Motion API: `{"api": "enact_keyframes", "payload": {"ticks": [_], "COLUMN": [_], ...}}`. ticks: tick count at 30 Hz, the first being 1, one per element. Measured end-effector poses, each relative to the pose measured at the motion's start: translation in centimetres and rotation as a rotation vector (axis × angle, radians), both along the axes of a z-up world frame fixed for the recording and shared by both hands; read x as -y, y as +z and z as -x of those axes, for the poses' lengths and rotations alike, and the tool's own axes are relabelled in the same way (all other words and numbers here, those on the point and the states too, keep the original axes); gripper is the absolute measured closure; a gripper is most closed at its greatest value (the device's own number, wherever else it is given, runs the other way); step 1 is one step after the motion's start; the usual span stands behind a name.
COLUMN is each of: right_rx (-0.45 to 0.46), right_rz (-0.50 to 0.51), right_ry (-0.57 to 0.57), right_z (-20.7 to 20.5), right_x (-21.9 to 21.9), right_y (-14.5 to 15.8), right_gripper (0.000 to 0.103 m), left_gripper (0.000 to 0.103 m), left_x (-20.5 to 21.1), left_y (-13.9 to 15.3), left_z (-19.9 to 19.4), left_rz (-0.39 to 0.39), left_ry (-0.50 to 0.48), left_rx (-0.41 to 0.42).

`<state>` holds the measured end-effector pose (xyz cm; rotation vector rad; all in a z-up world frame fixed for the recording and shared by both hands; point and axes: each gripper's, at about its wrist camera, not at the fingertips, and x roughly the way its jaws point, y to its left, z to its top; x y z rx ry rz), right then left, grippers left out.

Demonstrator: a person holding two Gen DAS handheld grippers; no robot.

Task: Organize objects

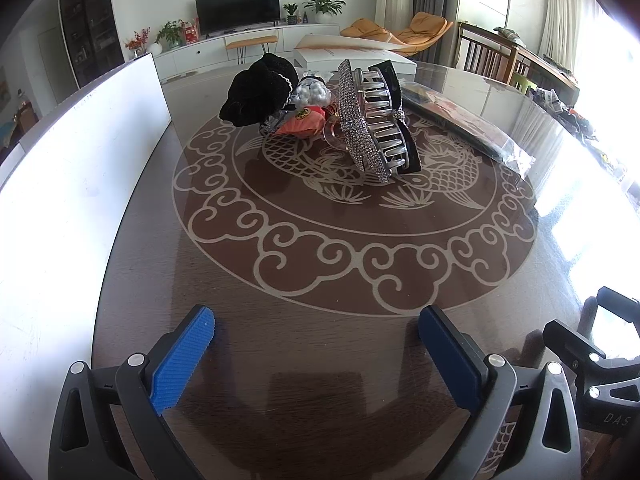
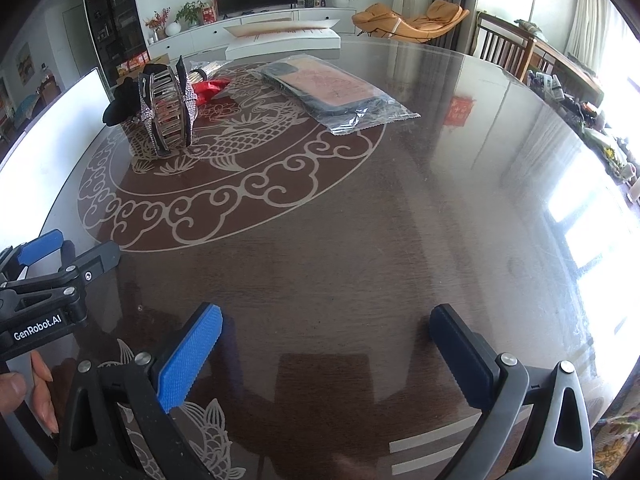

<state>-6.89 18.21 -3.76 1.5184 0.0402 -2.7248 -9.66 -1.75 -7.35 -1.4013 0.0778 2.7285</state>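
A round dark wood-grain table (image 1: pixel 320 360) under a glossy, reflective glass top fills both views, its centre bearing a pale printed medallion of fish ringed by curling clouds. A flat white board (image 1: pixel 80 184) with a smooth matte face runs along the left side of the left wrist view and shows again at the left edge of the right wrist view. In the upper middle of the right wrist view lies a clear crinkled plastic bag (image 2: pixel 340 92) with a flat dark-edged item inside, well apart from the cluster of small things.

That cluster sits in the upper centre of the left wrist view: a large hair claw clip (image 1: pixel 376 120) stands on its edge, its curved spine studded with rhinestones, its long clear teeth interlocked. Just beside it, to the left, is a fuzzy black velvet hair piece (image 1: pixel 256 92), then a red-orange pouch (image 1: pixel 304 124) low between them and a small whitish beaded bundle (image 1: pixel 312 94) behind.

The left gripper (image 1: pixel 316 354) hangs low at the bottom of its frame, ribbed blue pads spread wide with nothing between them. The right gripper (image 2: pixel 324 356) likewise stands apart and empty.
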Motion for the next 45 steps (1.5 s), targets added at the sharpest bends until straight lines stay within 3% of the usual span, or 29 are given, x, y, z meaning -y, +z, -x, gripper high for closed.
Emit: {"api": "enact_keyframes", "payload": {"ticks": [9,27,35,40,45], "right_rx": [-0.004,-0.051,-0.055,-0.055,-0.055], "right_rz": [0.0,0.002,0.001,0.001,0.001], "right_ry": [0.01,-0.006,-0.009,-0.009,-0.009], "right_z": [2.1,1.6,1.5,1.5,1.5], "right_x": [-0.1,-0.1,-0.1,-0.1,-0.1], "right_y": [0.1,0.2,0.2,0.2,0.2], "right_gripper": [0.0,0.0,0.0,0.0,0.0], "left_gripper": [0.0,0.0,0.0,0.0,0.0], "left_x": [0.0,0.0,0.4,0.4,-4.1], "left_y": [0.0,0.0,0.3,2.6,3.8], "left_z": [0.0,0.2,2.1,5.3,9.7], "left_rz": [0.0,-0.005,-0.014,-0.131,-0.023], "left_ry": [0.0,-0.001,-0.042,-0.002,-0.013], "left_rx": [0.0,0.004,0.075,0.025,-0.072]}}
